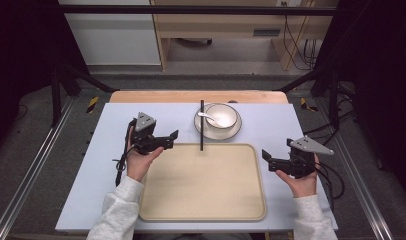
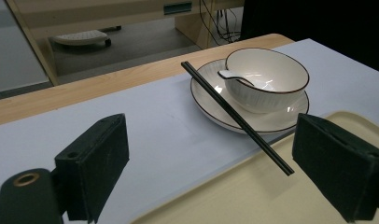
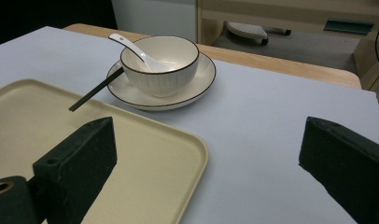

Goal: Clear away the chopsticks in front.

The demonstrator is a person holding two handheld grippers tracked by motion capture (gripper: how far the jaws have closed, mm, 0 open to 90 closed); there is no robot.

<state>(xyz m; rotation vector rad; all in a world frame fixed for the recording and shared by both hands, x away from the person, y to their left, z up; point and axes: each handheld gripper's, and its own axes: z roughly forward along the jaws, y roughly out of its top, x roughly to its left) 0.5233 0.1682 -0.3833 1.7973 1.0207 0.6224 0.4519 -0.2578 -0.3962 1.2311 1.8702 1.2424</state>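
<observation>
Left tongs (image 1: 172,135) wide open and empty, right tongs (image 1: 265,155) likewise

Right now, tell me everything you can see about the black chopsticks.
The chopsticks are a slim, straight black pair lying together, with a smooth, slightly glossy look. They rest across the left rim of the white plate beside the bowl, bridging to the beige tray. The near tips reach over the tray's far edge; the far ends stick out past the plate over the blue tabletop. Neither gripper touches them.
</observation>
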